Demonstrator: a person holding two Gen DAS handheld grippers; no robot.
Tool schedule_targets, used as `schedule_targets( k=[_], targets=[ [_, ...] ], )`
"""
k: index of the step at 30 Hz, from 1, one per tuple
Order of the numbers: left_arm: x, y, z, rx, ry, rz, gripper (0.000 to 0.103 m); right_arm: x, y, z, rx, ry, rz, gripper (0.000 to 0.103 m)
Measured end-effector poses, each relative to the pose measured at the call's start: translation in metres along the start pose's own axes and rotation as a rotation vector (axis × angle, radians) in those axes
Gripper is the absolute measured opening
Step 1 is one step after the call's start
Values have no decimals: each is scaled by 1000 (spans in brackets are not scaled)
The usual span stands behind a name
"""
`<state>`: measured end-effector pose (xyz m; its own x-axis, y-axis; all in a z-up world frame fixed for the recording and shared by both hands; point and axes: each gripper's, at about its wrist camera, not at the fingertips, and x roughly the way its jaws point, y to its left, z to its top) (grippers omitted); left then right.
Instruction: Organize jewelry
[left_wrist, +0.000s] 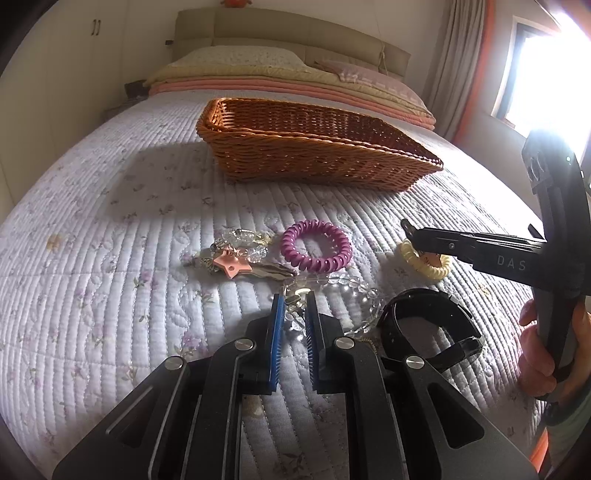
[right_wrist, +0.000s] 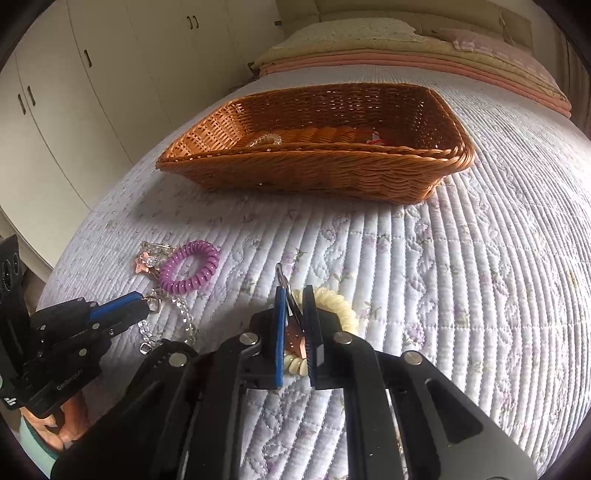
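Both grippers are down among the jewelry on the quilted bedspread (left_wrist: 110, 229). The left gripper (left_wrist: 293, 299) is clamped on the clear bead bracelet (left_wrist: 354, 291), its blue pads pinching the metal charm end of it, while the rest of the beads trail off to that gripper's right. Just beyond its tips lies the purple coil hair tie (left_wrist: 316, 245), and to the left of that a cluster with a pink star charm (left_wrist: 229, 264) and clear crystal beads. Right of the left gripper, close by, sits a black watch (left_wrist: 424, 325), strap curled up.

Over on the right, the right gripper (right_wrist: 293, 295) is closed tight on a small piece with a dark metal clasp (right_wrist: 282, 278) poking up past its tips and a pinkish tag (right_wrist: 293, 338) between the pads. The cream coil hair tie (right_wrist: 340, 306) lies directly under and around those fingers; whether it is caught in the grip too cannot be told.

Well ahead of both grippers stands the wicker basket (right_wrist: 314, 173), with a pale beaded piece (right_wrist: 264, 140) and something red (right_wrist: 375, 138) lying inside. A hand (left_wrist: 546, 350) wraps the right gripper's handle.
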<state>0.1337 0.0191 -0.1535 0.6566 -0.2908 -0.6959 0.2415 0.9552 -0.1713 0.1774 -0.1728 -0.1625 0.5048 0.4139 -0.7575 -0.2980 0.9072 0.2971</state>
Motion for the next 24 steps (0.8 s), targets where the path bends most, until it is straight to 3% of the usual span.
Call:
schedule_targets(
  k=[3,9,16,24],
  targets=[
    [0,0,0,-2,1,-1,10,-7,-6,-5,17,4,31,10],
    [-2,-1,0,-3,-8,-2,9,-10,4,-9,-30,-23,-1,6],
    [-24,-3,-3,14,-80,-40,8,-17,-4,-10,4,-72,50,6],
    [-40,26,1,-108,-128,-135,8,-21,-8,-11,25,-95,74,6]
  ],
)
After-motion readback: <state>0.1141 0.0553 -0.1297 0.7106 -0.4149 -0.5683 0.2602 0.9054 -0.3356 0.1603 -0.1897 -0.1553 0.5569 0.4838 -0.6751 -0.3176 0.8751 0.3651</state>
